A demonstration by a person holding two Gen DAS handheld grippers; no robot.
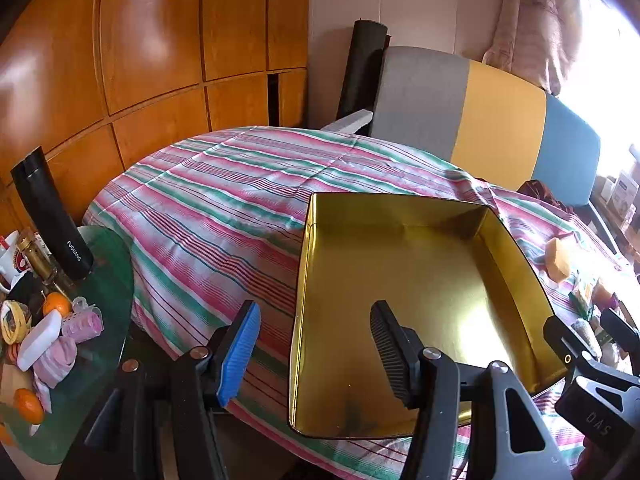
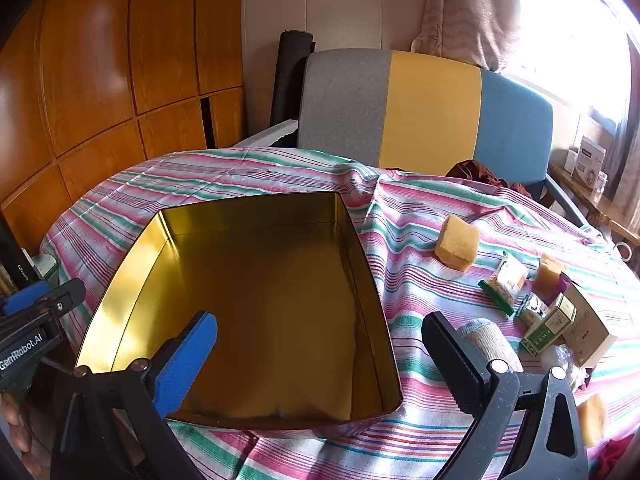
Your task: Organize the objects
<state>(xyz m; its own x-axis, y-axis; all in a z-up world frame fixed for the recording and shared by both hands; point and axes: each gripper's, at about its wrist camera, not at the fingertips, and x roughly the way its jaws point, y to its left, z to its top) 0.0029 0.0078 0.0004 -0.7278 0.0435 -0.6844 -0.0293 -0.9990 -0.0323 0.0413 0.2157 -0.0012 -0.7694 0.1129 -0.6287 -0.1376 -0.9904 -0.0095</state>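
An empty gold tin box stands open on the striped tablecloth; it also shows in the right wrist view. My left gripper is open and empty, straddling the box's left wall near its front corner. My right gripper is open and empty, straddling the box's right wall. To the right lie a yellow sponge, a second sponge, snack packets, small cartons and a rolled white cloth.
A side table at the left holds a black flask, oranges, pink curlers and a mug. A grey, yellow and blue chair stands behind the table. Wooden cabinets line the left wall.
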